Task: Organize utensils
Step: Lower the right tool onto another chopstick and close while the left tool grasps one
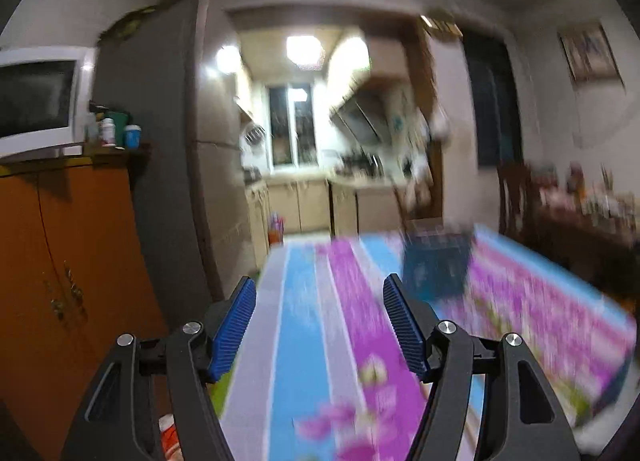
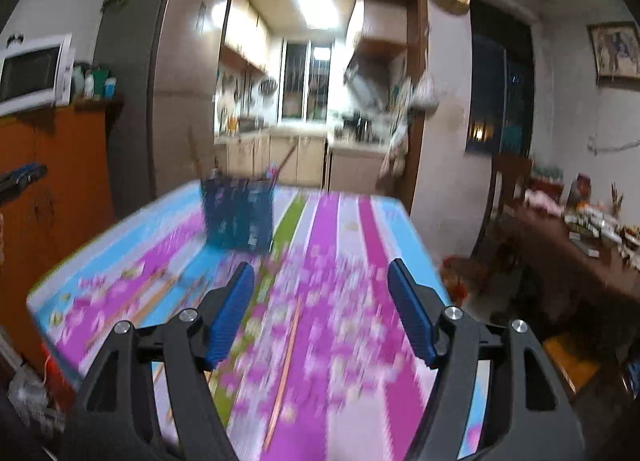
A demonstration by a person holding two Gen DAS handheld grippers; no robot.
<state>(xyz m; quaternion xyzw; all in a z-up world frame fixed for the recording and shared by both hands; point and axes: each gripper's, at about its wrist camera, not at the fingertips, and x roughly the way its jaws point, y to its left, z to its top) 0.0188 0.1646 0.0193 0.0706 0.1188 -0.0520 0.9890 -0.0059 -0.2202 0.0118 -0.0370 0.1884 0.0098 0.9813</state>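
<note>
A blue mesh utensil holder [image 2: 238,215] stands on the striped floral tablecloth [image 2: 340,237], with several sticks rising out of it; it also shows blurred in the left wrist view [image 1: 436,265]. Chopsticks [image 2: 286,369] lie loose on the cloth; another pair [image 2: 154,299] lies to the left. My right gripper [image 2: 320,301] is open and empty above the cloth, near the middle chopstick. My left gripper [image 1: 320,313] is open and empty above the table's left part, the holder ahead to its right. Both views are motion blurred.
An orange cabinet [image 1: 60,261] with a microwave [image 1: 38,101] stands left of the table, a grey fridge [image 1: 168,141] behind it. A dark cluttered side table [image 2: 580,237] and chair are at the right. The kitchen doorway lies beyond the table's far edge.
</note>
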